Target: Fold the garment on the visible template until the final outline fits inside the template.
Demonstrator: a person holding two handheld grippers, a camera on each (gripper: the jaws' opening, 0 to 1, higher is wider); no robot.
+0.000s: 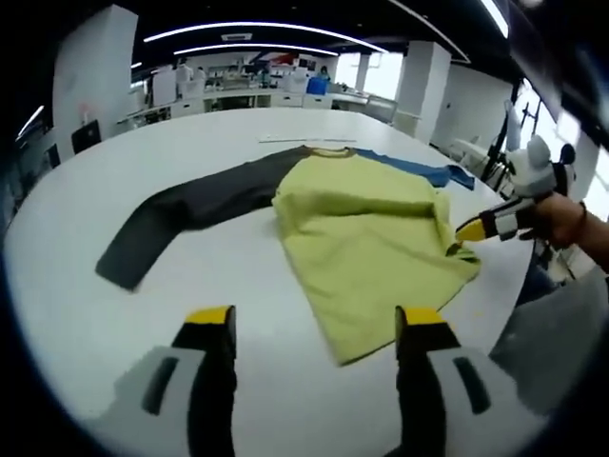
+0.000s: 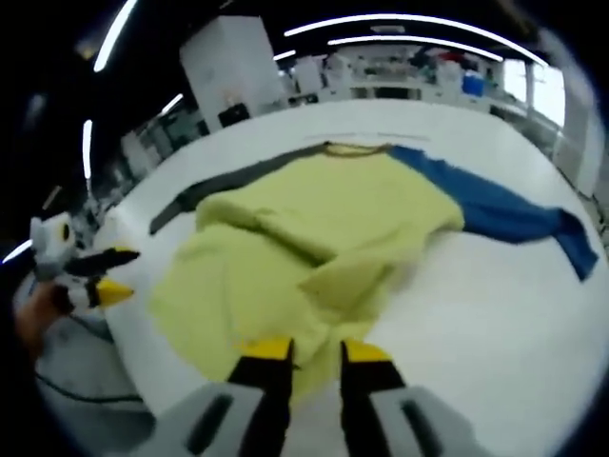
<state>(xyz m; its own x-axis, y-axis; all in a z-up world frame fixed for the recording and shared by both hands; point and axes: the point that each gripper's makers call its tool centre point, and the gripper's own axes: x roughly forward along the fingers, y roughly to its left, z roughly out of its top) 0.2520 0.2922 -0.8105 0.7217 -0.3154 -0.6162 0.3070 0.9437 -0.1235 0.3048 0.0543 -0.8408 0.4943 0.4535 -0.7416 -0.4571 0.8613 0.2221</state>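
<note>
Yellow-tipped fingers (image 1: 211, 319) of the left gripper (image 1: 317, 328) stood spread wide and released over bare white bench (image 1: 105, 314), gripping nothing; just ahead of the right-hand finger lay the near hem corner of the garment (image 1: 371, 233), apart from both tips; garment was a shirt with yellow-green body, one dark grey sleeve (image 1: 181, 214) stretched out ahead and to the left of the fingers, one blue sleeve (image 1: 419, 169) far ahead to the right; body looked rumpled, a fold ridge across its upper part; collar pointed away from the fingers; right gripper (image 1: 471, 231) entered from the right, held by a hand (image 1: 561, 219), its yellow tip touching the shirt's right edge.

Right gripper view: right gripper (image 2: 317, 350) fingers (image 2: 269, 348) stood close together, narrow gap, with yellow fabric of the garment (image 2: 314, 224) bunched between and under the tips; clenched on the cloth as far as could be seen; blue sleeve (image 2: 504, 214) spread ahead and to the right of the fingers on the bench (image 2: 476, 324), grey sleeve (image 2: 228, 186) ahead to the left; left gripper (image 2: 100, 276) seen far left off the shirt, tips parted; template outline could not be made out on the bench; lab benches and ceiling lights in the far background.
</note>
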